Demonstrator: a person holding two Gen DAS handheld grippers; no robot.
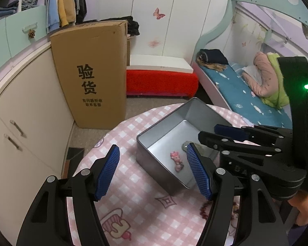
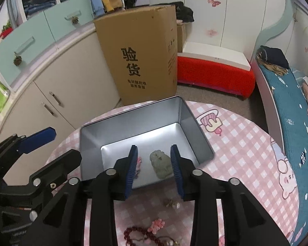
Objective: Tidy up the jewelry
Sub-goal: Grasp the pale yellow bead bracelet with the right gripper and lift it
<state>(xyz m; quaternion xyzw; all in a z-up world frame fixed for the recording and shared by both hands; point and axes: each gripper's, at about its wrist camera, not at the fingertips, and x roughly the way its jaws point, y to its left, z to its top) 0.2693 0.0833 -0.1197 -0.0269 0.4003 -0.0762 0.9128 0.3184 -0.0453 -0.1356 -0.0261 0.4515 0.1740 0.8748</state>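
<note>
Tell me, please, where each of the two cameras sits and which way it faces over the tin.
Left wrist: on the left gripper, looking over the metal tin toward the cardboard box; the right gripper and part of a hand show.
Right wrist: on the right gripper, looking down into the tin at the green jade pendant; the left gripper shows at left.
Shared: tin, pink charm, box, checked tablecloth.
</note>
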